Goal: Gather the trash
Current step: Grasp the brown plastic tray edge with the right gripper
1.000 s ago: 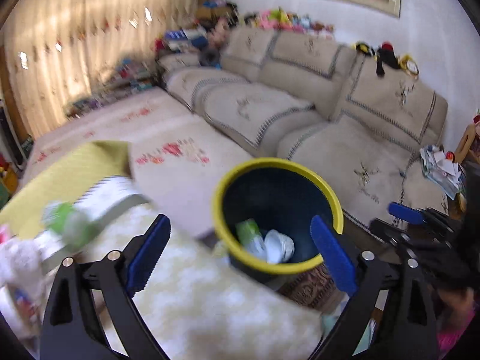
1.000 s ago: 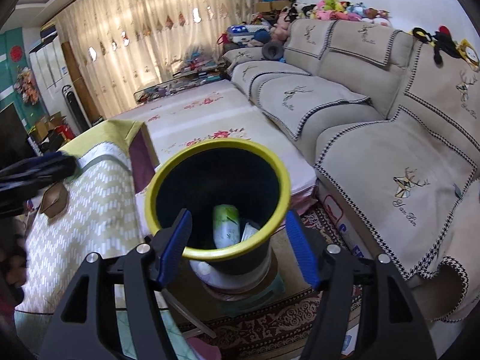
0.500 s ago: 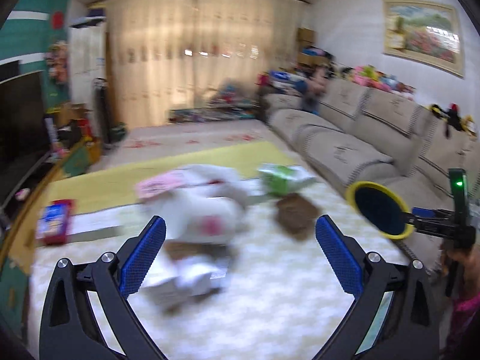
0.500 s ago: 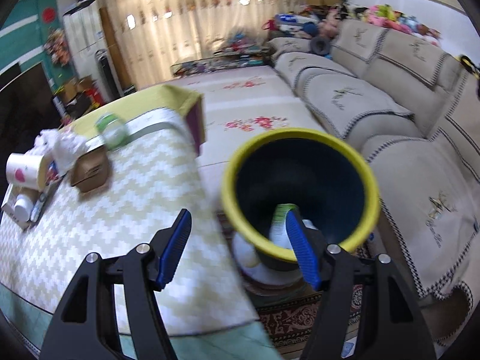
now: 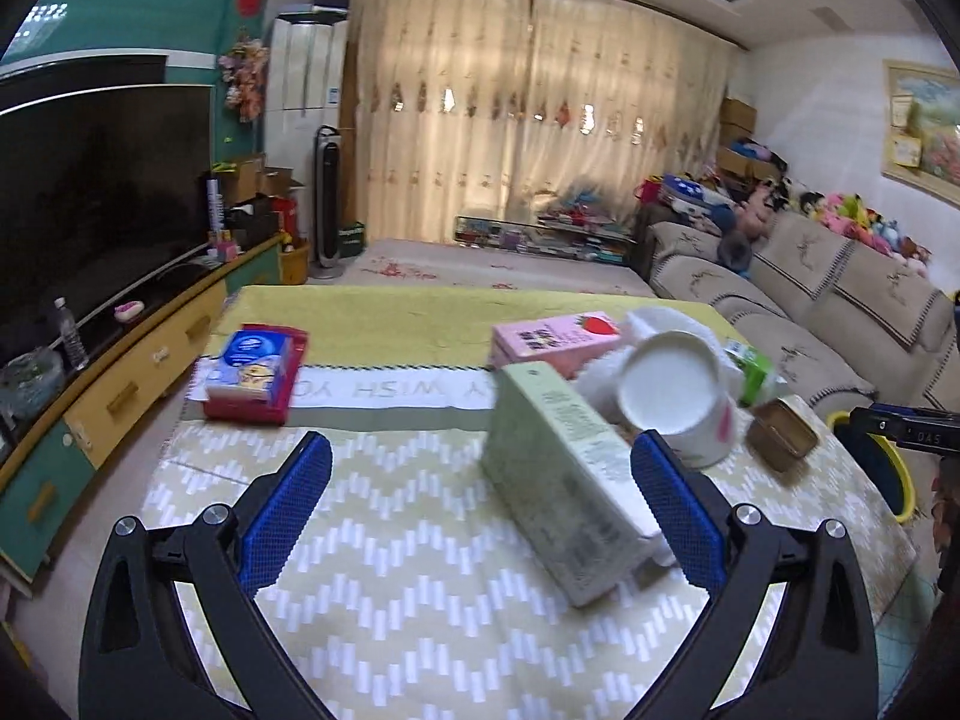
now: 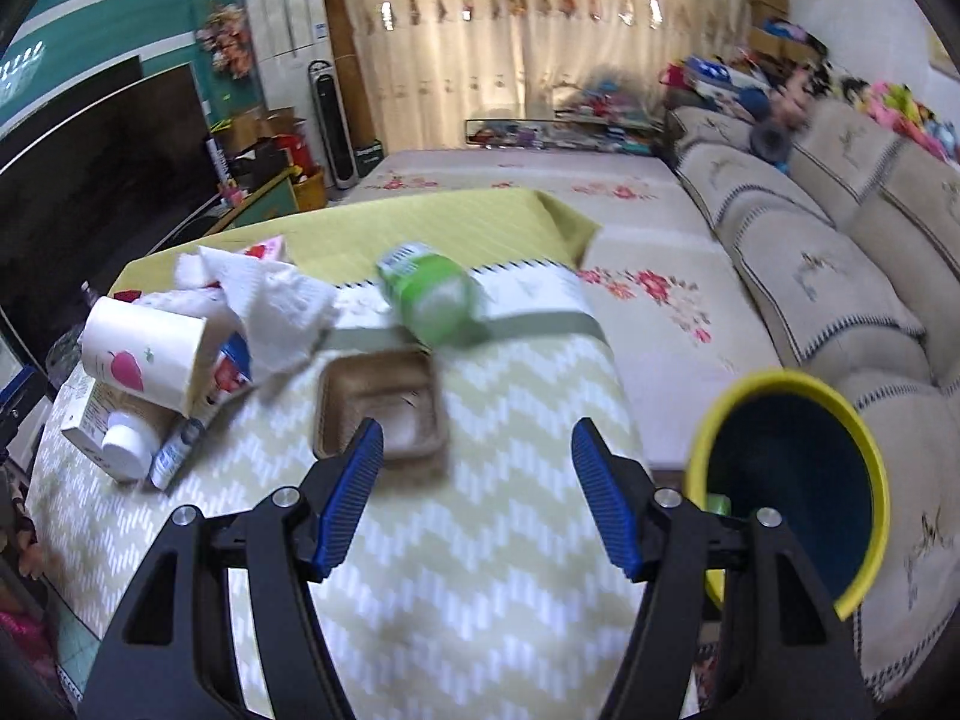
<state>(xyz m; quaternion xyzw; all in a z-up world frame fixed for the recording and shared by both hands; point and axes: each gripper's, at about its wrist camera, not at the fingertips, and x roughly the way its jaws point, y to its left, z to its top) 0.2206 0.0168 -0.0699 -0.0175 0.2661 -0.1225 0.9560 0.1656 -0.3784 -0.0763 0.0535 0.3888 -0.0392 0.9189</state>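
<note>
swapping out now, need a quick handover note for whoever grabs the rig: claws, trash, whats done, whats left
Left claw: open, empty, over the table, pale green carton lying between its fingers.
Right claw: open, empty, just short of the brown tray.
Bin: beside the table's corner, some trash already inside.
Left on the table: paper cup, crumpled tissue, green bottle, pink carton, the tray and the green carton.

Bare tabletop lay open ahead; the brown tray, cup and cartons crowded its far part.
</note>
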